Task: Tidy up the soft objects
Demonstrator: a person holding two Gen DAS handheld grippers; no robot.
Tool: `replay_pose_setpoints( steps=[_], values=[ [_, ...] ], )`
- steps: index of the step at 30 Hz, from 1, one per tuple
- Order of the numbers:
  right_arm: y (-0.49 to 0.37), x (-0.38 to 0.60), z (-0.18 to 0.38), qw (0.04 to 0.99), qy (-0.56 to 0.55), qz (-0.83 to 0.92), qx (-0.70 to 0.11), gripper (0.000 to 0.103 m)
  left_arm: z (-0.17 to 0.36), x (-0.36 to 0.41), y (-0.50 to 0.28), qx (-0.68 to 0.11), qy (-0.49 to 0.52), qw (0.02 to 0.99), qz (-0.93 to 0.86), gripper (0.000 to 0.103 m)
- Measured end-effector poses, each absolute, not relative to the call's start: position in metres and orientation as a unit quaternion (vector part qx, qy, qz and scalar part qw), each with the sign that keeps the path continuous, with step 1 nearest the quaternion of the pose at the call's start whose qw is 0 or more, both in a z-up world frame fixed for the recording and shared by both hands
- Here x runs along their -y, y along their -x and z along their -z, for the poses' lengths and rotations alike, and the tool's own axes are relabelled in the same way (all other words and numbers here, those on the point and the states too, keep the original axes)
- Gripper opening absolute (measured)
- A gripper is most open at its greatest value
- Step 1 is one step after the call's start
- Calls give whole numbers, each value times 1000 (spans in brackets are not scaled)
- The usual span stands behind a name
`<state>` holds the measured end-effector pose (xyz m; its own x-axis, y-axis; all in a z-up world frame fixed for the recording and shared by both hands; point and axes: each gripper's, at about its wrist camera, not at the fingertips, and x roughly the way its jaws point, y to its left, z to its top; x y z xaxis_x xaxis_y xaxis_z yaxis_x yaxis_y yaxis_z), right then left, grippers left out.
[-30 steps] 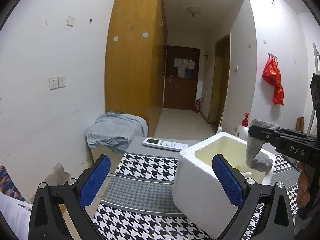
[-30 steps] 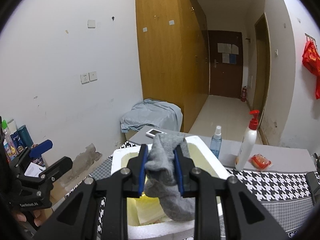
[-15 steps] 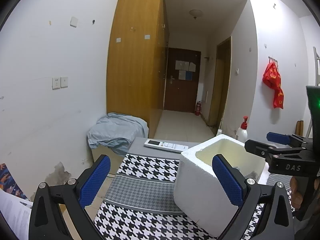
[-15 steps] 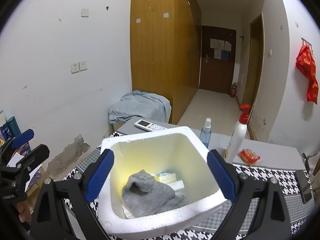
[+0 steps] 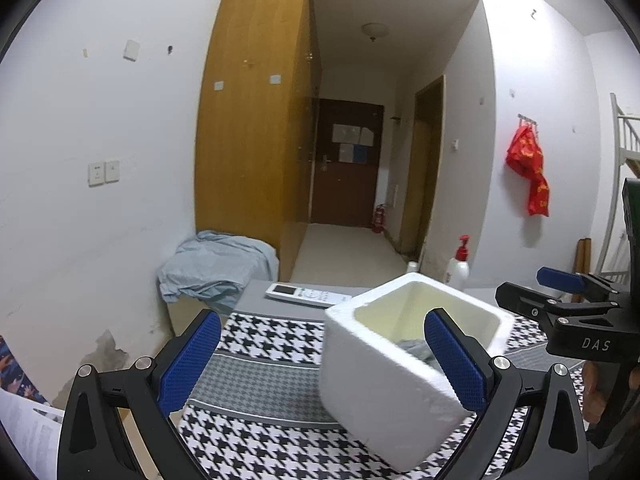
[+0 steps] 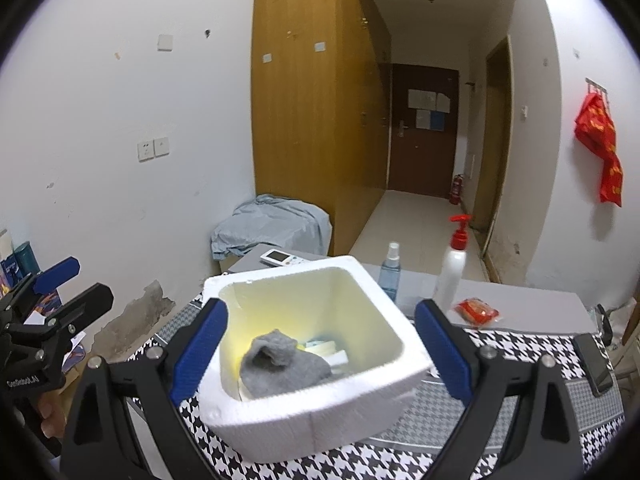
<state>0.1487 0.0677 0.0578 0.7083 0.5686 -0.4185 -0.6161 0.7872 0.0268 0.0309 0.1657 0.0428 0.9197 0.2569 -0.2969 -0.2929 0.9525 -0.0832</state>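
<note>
Holding right gripper [image 6: 320,350] wide apart, empty, hovering over white foam box [image 6: 304,404]. Holding left gripper [image 5: 320,360] spread too, gripping nothing, its right pad overlapping box's near rim in left view. Seeing grey sock [image 6: 284,364] lying crumpled inside box, on its floor, beside pale packets. Box sitting on houndstooth cloth [image 6: 520,336] over table. Noting spray bottle [image 6: 390,266], pump bottle [image 6: 452,272], red packet [image 6: 476,311] and remote [image 5: 306,294] sitting along table's far edge behind box.
</note>
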Motion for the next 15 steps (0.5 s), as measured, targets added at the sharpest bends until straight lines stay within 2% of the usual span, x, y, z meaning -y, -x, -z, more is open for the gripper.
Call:
replay_pose_setpoints(
  steps=[4,6,15],
  values=[
    [-142,-48,-60,930,49,-306,-200,98,-51,-152,-34,-141,55,981,-123,102],
    [-139,-39,-61,933,43,-298,-197,102,-54,-145,-34,-139,50,982,-114,102],
    [-116,-4,-61,944,32,-266,-191,103,-61,-113,-30,-136,42,985,-93,102]
  ],
)
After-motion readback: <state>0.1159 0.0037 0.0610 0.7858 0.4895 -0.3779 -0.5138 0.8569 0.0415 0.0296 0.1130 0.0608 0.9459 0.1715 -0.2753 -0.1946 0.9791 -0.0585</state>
